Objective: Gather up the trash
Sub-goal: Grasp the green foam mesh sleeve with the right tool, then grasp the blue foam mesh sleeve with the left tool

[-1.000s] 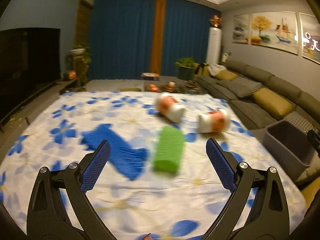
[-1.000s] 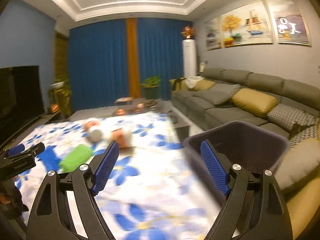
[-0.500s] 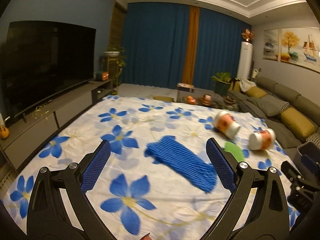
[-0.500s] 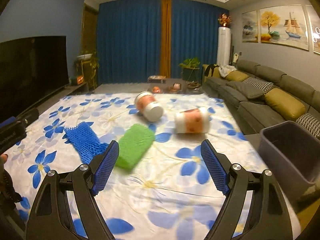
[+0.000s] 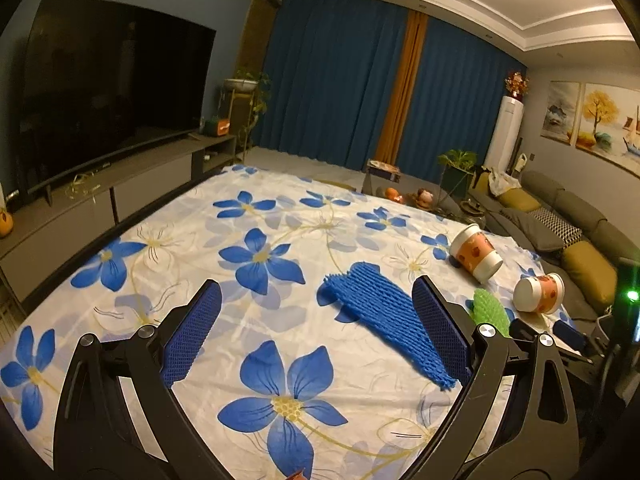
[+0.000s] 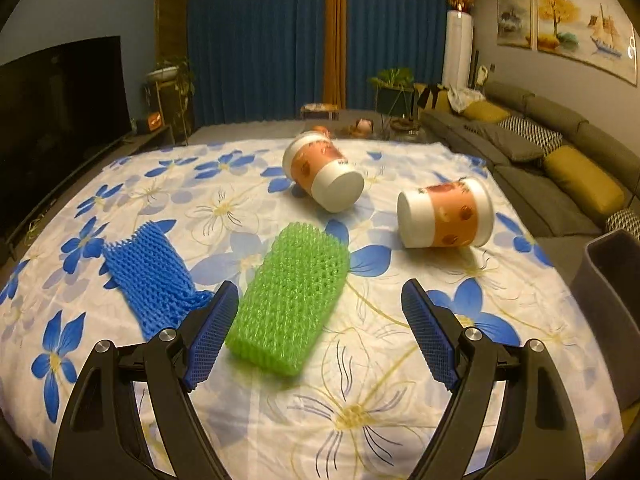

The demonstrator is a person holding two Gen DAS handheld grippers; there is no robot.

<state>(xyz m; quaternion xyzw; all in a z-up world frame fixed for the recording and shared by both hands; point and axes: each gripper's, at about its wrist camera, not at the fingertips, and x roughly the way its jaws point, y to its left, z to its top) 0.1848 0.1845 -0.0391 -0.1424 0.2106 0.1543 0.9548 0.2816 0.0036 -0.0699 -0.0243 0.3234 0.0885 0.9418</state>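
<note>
Blue-padded and spread wide, your right tongs (image 6: 316, 328) hang over the flowered cloth (image 6: 400, 400) with nothing between the pads. Just ahead of them lies the green foam net (image 6: 292, 296), flat on the cloth, its near end level with the left pad but not touching it. To its left is the blue foam net (image 6: 152, 276), also lying flat, its near end partly hidden behind that same pad.

Farther back you have two paper cups on their sides: one orange-printed cup (image 6: 322, 176) with its white base turned toward you, and a second cup (image 6: 444, 218) to the right of it, base pointing left. At the right edge stands the grey bin (image 6: 600, 280), beside the cloth-covered bench.

Your left tongs (image 5: 316, 332) are likewise wide apart and empty, held above the cloth. From that side the blue foam net (image 5: 384, 312) lies just beyond and between the pads, reaching behind the right one. The green net (image 5: 490, 308) shows past that pad, and both cups (image 5: 476, 252) (image 5: 538, 292) lie beyond it near the sofa (image 5: 560, 216).
</note>
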